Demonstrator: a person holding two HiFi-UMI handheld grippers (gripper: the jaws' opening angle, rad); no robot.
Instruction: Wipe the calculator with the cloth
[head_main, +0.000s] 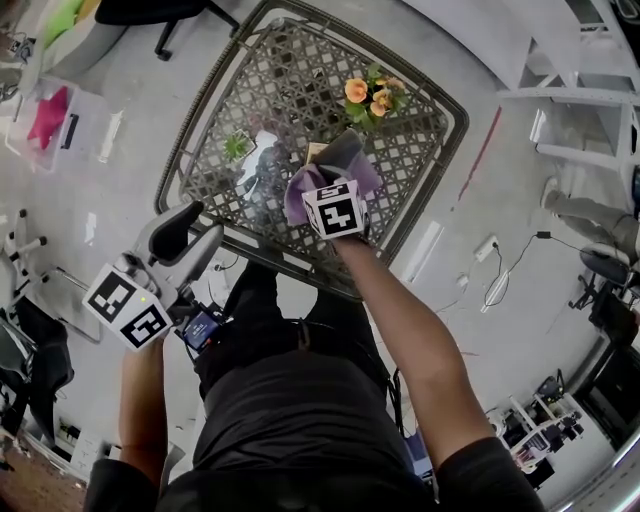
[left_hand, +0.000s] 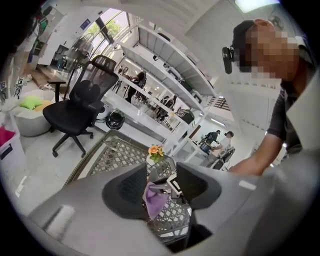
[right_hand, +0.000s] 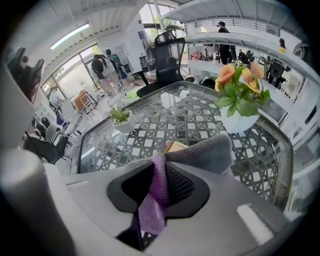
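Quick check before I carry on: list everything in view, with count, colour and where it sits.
table: one, grey lattice under glass, centre of the head view
cloth: one, purple and grey, over the table
tan object: one, on the table, mostly under the cloth; possibly the calculator, cannot tell
flower pot: one, white with orange blooms, far side of the table
small plant: one, green in a white pot, on the table left of the cloth
office chair: one, black, on the floor beyond the table
storage bin: one, clear with something pink inside, on the floor at left
power strip: one, white, on the floor at right
left gripper: one, grey, jaws apart, empty, off the table
right gripper: one, grey, jaws closed on the cloth
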